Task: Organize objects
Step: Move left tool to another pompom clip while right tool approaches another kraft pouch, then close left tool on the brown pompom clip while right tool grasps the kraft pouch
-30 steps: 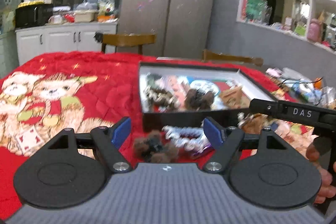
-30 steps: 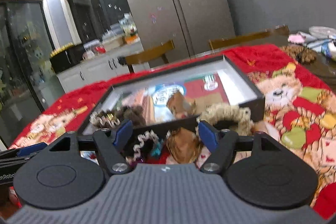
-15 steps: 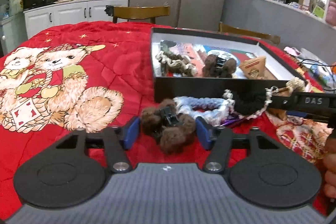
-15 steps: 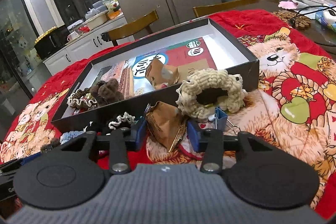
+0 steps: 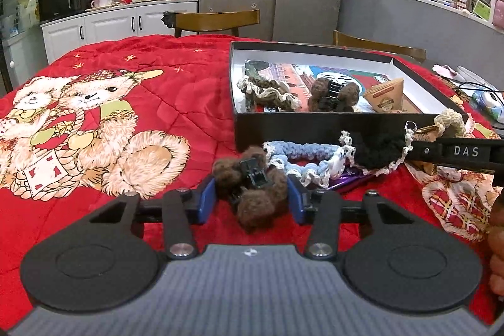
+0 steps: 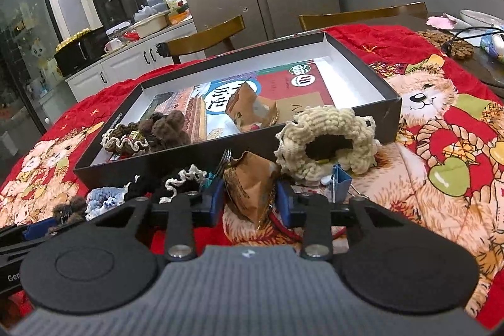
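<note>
The left tool (image 5: 251, 194) has just been closing, and its blue pads now press both sides of a brown pom-pom clip (image 5: 252, 183) that lies on the red blanket (image 5: 189, 77) over the surface, just in front of the black box (image 5: 315, 128); the clip's long axis runs roughly across the tool, from pad to pad. The right tool (image 6: 250, 199) has been closing too, and its pads are clamped on a brown paper pouch (image 6: 249, 188) whose narrow end points down toward the blanket, just beside a cream scrunchie (image 6: 327, 144) and a blue binder clip (image 6: 341, 181). A blue scrunchie (image 5: 302, 153) and a black one (image 5: 378, 147) lie between the two tools, near the box's front wall. Inside the box are a brown-and-white scrunchie (image 5: 267, 93), another pom-pom clip (image 5: 334, 93), and a paper cone (image 5: 387, 96) on a printed sheet.
</note>
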